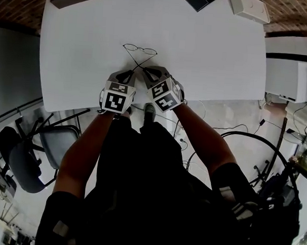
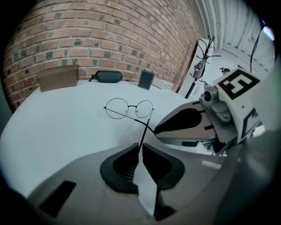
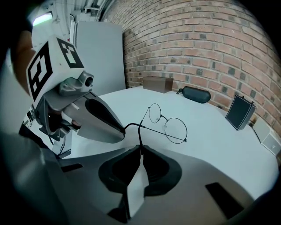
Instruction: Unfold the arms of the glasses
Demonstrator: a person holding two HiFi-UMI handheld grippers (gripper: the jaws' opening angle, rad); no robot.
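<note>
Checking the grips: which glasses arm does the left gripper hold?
The arm hinged at the right-hand lens; it crosses the other arm, which the right gripper holds.

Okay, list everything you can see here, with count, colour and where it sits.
glasses: one, thin dark wire, mid-table, arms crossed
table: one, white, under it all
wooden box: one, brown, far left by the wall
glasses case: one, black, right of the wooden box
framed panel: one, black, standing right of the case
white box: one, white, far right corner
brick wall: one, red-brown, behind the table
chair: one, grey, on the floor at the left
left gripper: one, grey, shut on one arm tip
right gripper: one, grey, shut on the other arm tip
</note>
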